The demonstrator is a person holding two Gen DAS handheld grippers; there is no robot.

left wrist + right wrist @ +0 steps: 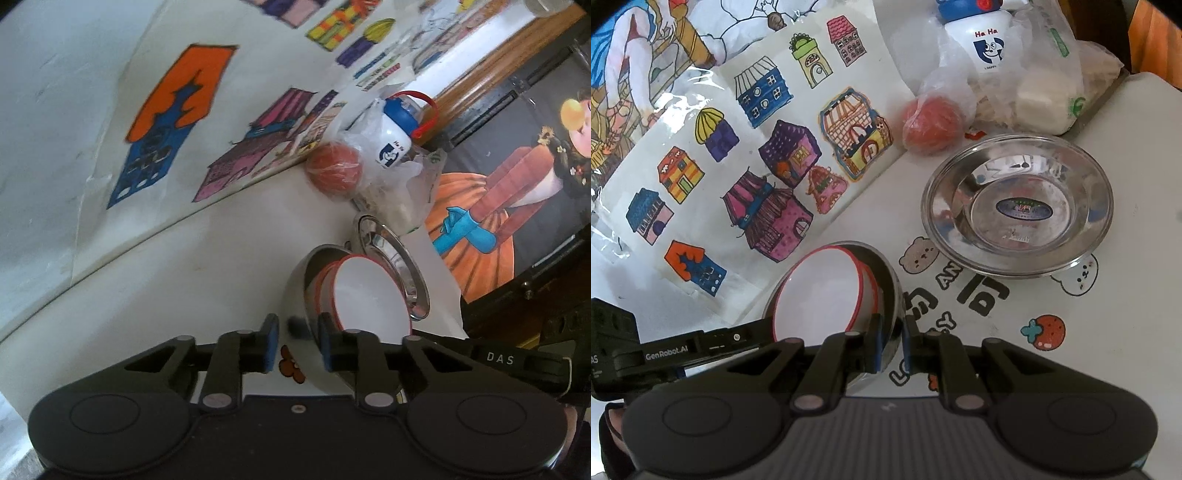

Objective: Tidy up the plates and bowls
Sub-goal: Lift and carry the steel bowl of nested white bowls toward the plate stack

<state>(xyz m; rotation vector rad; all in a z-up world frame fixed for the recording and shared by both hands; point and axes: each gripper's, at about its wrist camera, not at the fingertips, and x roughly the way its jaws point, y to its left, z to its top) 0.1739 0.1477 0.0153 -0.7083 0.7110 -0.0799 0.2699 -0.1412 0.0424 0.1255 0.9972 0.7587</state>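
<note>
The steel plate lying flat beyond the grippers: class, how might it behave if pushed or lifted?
The steel plate looks polished, so it would probably slide on the table. Its low, wide form seems unlikely to tip. Its thin rim may slip between pads.

steel bowl (886, 295) rim behind jaws, bottle (971, 22) top cropped

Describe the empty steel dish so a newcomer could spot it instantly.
Start at the white water bottle among plastic bags at the table's far edge. Just nearer, beside the bagged red ball, the steel dish sits flat. Unlike the tilted steel bowl holding red-rimmed bowls, it has an oval sticker inside.
</note>
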